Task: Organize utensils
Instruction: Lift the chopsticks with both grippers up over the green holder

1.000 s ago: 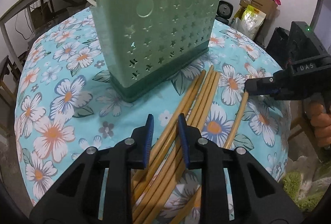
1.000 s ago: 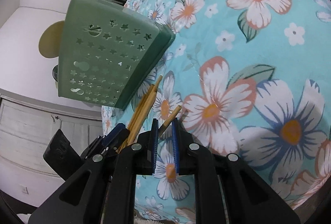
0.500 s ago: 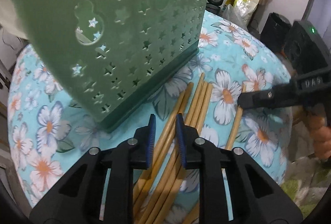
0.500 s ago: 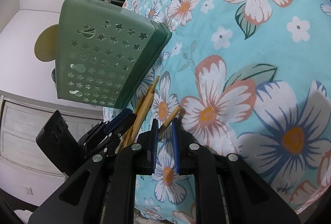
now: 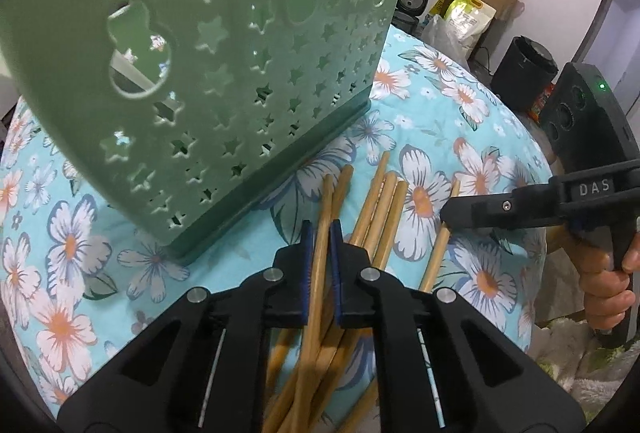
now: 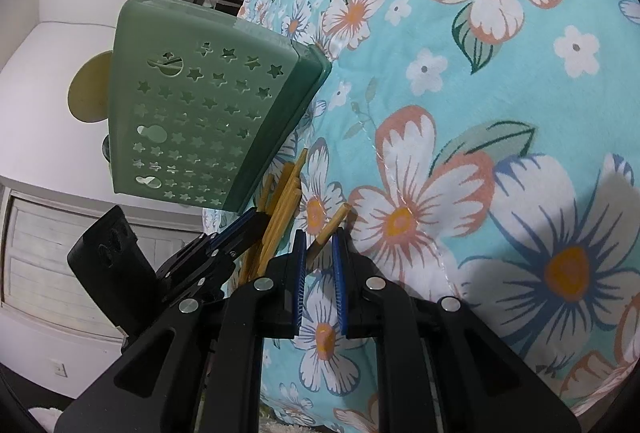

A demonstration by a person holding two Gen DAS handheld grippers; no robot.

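Observation:
Several wooden chopsticks (image 5: 380,209) lie on a floral tablecloth in front of a green utensil holder (image 5: 224,81) pierced with stars. My left gripper (image 5: 320,249) is shut on one chopstick (image 5: 322,229) from the bundle. My right gripper (image 6: 320,253) is partly closed around the end of a separate chopstick (image 6: 330,223) that lies to the right of the bundle; a gap still shows beside it. The right gripper shows in the left wrist view (image 5: 452,215), the left gripper in the right wrist view (image 6: 244,229). The holder (image 6: 200,125) stands just behind the chopsticks.
The table is round, under a turquoise floral cloth (image 6: 500,113), and drops away at its edges. Boxes and bags (image 5: 472,5) and a black bin (image 5: 524,69) stand on the floor beyond it. A cream spoon bowl (image 6: 86,101) sticks out of the holder.
My left gripper moved forward toward the holder and closed its fingers on one chopstick. The right gripper stayed at the separate chopstick's end.

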